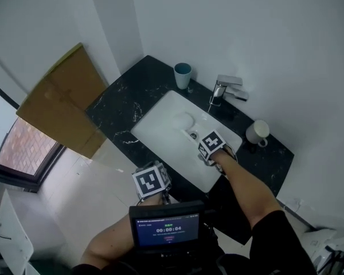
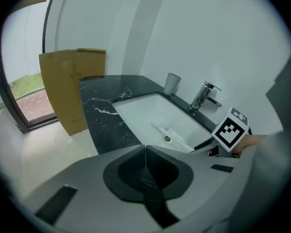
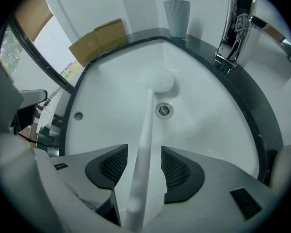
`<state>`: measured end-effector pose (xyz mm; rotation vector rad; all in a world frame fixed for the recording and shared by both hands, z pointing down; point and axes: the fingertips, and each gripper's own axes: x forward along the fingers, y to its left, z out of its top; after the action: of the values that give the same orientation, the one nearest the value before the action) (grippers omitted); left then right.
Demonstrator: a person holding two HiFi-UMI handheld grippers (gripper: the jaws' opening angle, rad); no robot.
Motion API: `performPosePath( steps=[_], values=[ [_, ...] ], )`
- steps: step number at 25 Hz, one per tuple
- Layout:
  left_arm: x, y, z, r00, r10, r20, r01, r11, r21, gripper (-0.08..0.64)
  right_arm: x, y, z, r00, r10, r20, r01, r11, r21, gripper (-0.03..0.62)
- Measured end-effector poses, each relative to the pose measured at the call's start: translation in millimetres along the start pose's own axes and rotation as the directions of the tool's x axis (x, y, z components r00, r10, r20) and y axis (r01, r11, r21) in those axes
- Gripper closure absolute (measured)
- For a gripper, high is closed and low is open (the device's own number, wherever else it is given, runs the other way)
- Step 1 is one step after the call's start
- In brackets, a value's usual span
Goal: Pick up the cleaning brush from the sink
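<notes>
Timer screen sits at the person's chest, lowest in the head view; left gripper held just above it, off the counter's near edge, jaws pressed together with nothing between them; right gripper is down inside the white sink, jaws apart, straddling the handle of the cleaning brush with a gap on each side, not clamped; brush lies in the basin, round white head beyond the drain, handle passing just left of the drain and running back between the 2 jaws; chrome tap behind the sink; teal cup and white mug stand on the dark marble counter, 1 either side of the tap; cardboard sheet leans at the counter's left end
</notes>
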<state>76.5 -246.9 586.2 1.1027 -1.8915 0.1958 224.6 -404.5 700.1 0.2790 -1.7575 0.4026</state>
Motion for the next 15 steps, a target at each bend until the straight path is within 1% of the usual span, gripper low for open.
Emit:
performPosePath(
  steps=[2, 3, 4, 6, 9, 15],
  values=[
    [-1.9, 7.6, -5.7, 1.000, 0.018, 0.001, -0.018, 0.999, -0.033, 0.546, 8.9, 0.4, -4.3, 0.999, 0.005, -0.051, -0.005, 1.000, 0.005, 0.393],
    [-3.2, 11.6, -7.9, 1.000, 0.026, 0.002, -0.026, 0.999, -0.044, 0.546, 13.4, 0.3, -7.8, 0.997, -0.002, -0.076, 0.002, 1.000, 0.005, 0.432],
    [-4.8, 15.1, -9.7, 1.000, 0.031, 0.004, -0.031, 0.998, -0.051, 0.546, 17.4, -0.4, -11.1, 0.996, -0.015, -0.092, 0.015, 1.000, 0.003, 0.549],
    [-7.4, 20.1, -10.9, 0.999, 0.036, 0.017, -0.035, 0.997, -0.064, 0.546, 21.2, -2.5, -12.6, 0.994, -0.037, -0.099, 0.037, 0.999, -0.002, 0.551],
    [-12.1, 23.8, -13.5, 0.999, 0.036, 0.022, -0.034, 0.996, -0.086, 0.546, 19.6, -3.4, -11.4, 0.994, -0.047, -0.095, 0.047, 0.999, -0.003, 0.554],
    [-16.4, 21.9, -9.4, 0.999, -0.003, 0.044, 0.007, 0.997, -0.081, 0.546, 16.6, -2.1, -11.4, 0.996, -0.037, -0.084, 0.038, 0.999, 0.008, 0.557]
  ],
)
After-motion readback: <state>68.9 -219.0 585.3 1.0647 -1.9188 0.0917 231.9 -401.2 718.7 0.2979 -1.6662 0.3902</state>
